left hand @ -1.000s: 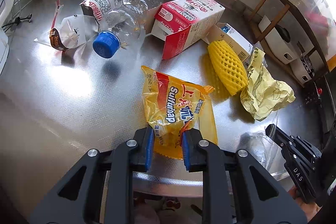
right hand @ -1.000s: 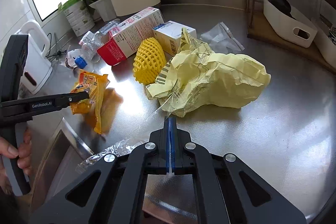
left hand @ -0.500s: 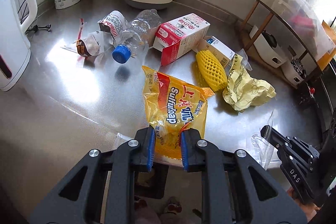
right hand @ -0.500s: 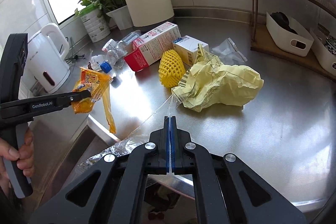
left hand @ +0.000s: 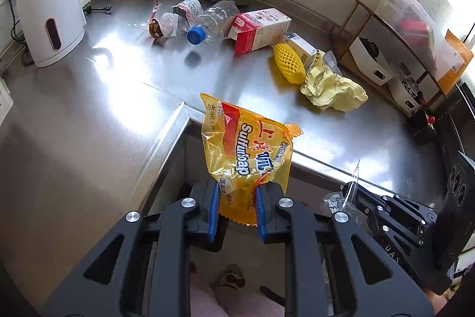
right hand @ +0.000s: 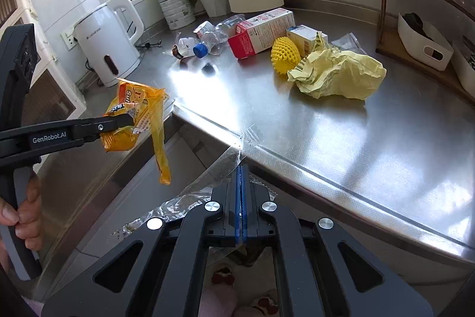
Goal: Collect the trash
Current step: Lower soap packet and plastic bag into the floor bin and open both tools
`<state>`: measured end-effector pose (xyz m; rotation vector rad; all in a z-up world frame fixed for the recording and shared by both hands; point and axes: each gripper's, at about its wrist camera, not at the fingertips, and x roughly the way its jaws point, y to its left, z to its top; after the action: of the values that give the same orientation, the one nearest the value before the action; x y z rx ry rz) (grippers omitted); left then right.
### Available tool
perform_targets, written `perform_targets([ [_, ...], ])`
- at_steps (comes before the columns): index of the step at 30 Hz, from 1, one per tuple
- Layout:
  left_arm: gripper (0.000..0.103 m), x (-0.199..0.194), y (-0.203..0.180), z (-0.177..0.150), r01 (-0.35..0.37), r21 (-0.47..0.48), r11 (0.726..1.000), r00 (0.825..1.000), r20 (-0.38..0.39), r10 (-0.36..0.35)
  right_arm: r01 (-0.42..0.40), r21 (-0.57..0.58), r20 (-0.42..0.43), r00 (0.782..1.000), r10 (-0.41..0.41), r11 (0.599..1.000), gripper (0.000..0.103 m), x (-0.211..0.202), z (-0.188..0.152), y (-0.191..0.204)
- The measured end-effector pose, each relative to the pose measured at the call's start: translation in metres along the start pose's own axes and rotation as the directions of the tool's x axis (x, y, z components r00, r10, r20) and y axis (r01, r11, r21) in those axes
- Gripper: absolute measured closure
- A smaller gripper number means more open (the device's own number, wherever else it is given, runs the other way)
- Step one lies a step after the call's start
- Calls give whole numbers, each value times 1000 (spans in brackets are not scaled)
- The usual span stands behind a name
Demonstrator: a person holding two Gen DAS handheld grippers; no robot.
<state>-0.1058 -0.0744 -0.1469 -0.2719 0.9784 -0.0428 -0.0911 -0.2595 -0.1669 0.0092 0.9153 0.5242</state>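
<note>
Yellow soap wrapper (left hand: 248,156) is clenched in the left tool (left hand: 234,208), lifted off the steel desk (left hand: 98,115) past its near edge. Clear plastic film (right hand: 207,177) is pinched by the fully closed right tool (right hand: 241,198) nearby. The remaining trash is left at the desk's far side.

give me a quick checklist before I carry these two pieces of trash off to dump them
1. Left gripper clamped on the orange soap wrapper: ok.
2. Right gripper pinching the clear plastic wrapper: ok.
3. Both pieces lifted off the steel counter: ok.
4. Wrapper's hanging tail free of snags: ok.
5. Bin in view: not ok, none visible.
6. Counter finished: not ok; bottle, red carton, yellow foam net and crumpled yellow paper remain.
</note>
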Motion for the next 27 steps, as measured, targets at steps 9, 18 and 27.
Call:
perform_targets([
  [9,85,27,-3,-64,-1,-35,999,993,-114,-3,-16,-13,-137,990,14,1000,100,35,-60,-6],
  [18,84,115,16,-104,-9,-105,994,971,-237,-17,-19,30,-227,974,25,999,100,103,-104,-26],
  [27,84,208,31,-130,-18,-118,993,954,-298,-18,-20,16,-246,969,23,1000,100,187,-150,-37],
])
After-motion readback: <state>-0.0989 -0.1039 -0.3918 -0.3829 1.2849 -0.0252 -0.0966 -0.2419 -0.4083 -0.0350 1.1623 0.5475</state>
